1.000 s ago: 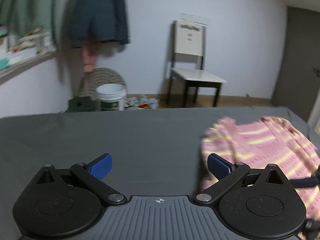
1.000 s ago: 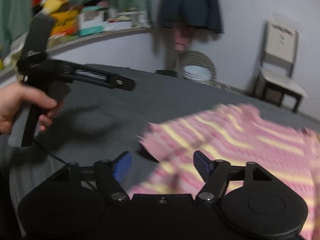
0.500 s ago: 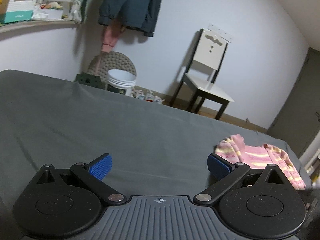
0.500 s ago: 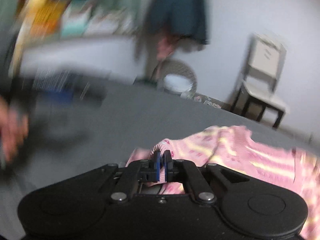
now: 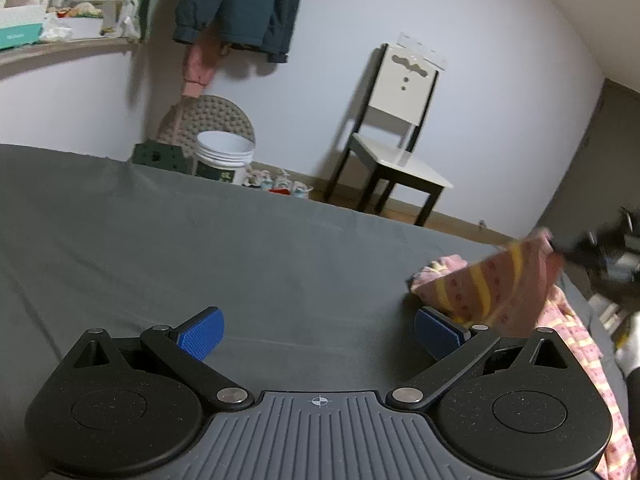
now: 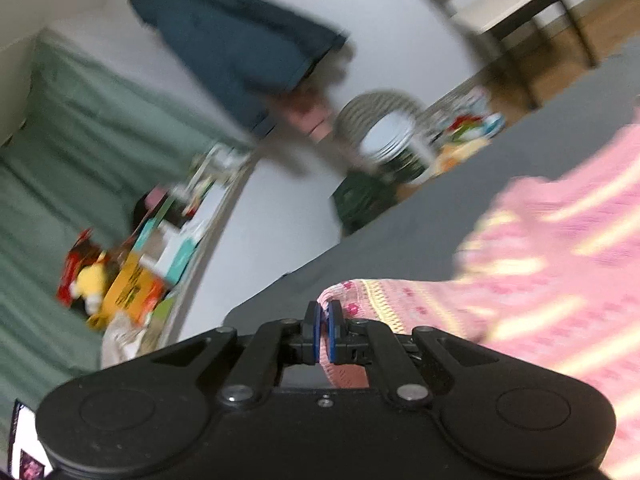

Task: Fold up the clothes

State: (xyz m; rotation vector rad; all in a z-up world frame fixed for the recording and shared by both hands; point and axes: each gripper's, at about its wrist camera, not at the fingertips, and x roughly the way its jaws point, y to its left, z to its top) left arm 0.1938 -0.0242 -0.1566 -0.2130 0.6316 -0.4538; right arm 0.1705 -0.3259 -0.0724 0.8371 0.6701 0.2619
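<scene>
Right gripper clamps the sweater's edge and lifts it off the table.

Half a second ago the pink striped sweater (image 5: 492, 284) lay flat; now the right gripper (image 6: 324, 330), pinched shut on its hem, holds one corner raised while the rest trails on the grey table (image 5: 240, 248). The left gripper (image 5: 318, 330) hangs spread and empty, so the fold is only starting.

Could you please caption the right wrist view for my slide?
Right gripper shut on the pink sweater, lifting its edge off the grey table.
</scene>
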